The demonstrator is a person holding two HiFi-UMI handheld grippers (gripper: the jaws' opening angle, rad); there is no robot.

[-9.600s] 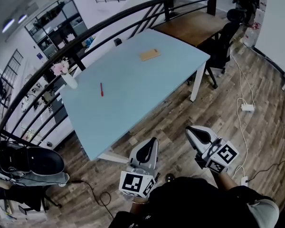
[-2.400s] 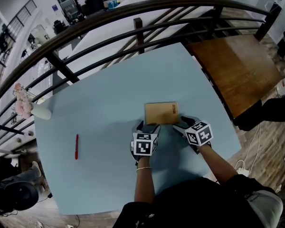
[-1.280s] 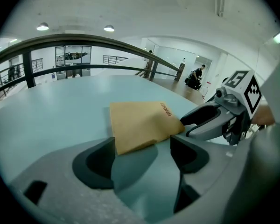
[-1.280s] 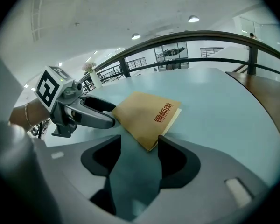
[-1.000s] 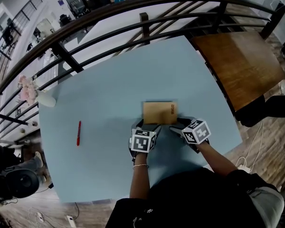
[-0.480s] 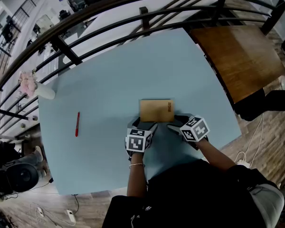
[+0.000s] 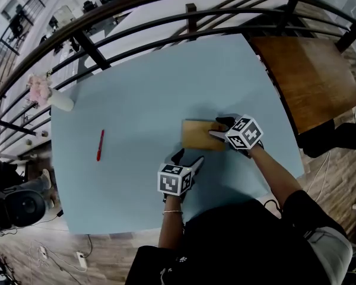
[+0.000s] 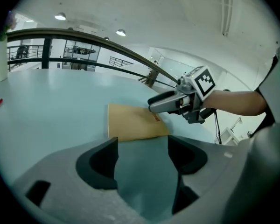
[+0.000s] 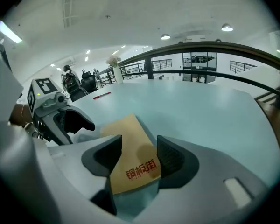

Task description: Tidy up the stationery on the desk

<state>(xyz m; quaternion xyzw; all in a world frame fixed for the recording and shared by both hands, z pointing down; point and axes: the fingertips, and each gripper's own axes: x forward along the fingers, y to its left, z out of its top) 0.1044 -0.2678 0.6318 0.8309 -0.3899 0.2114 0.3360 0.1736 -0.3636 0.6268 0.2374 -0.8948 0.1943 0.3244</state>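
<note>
Closest to me, my left claw (image 7: 188,158) is hovering over the near part of the pale blue surface (image 7: 142,88), just short of the notebook. Its jaws are standing wide but have just been closing a little, and in the left gripper view I am seeing nothing between them except bare surface. Just beyond it, the brown notebook (image 7: 196,135) is lying flat near the middle of the surface, slightly to my right. Its long axis is running left to right in the head view, roughly along the near edge, and the short end with the red print is pointing right. My right claw (image 7: 218,127) is reaching in from that side over the printed end. In the right gripper view its jaws are standing apart with the printed end lying between and under them, and I am not seeing the pads pressing on the cover, so it is gripping nothing. Well apart to the left, a red pen (image 7: 99,145) is lying on the surface, its length running from near to far, across the notebook's direction. Further off, at the far left corner, a white vase (image 7: 60,101) with pink flowers is standing upright. Behind the surface's far edge a dark railing (image 7: 136,31) is curving past.
</note>
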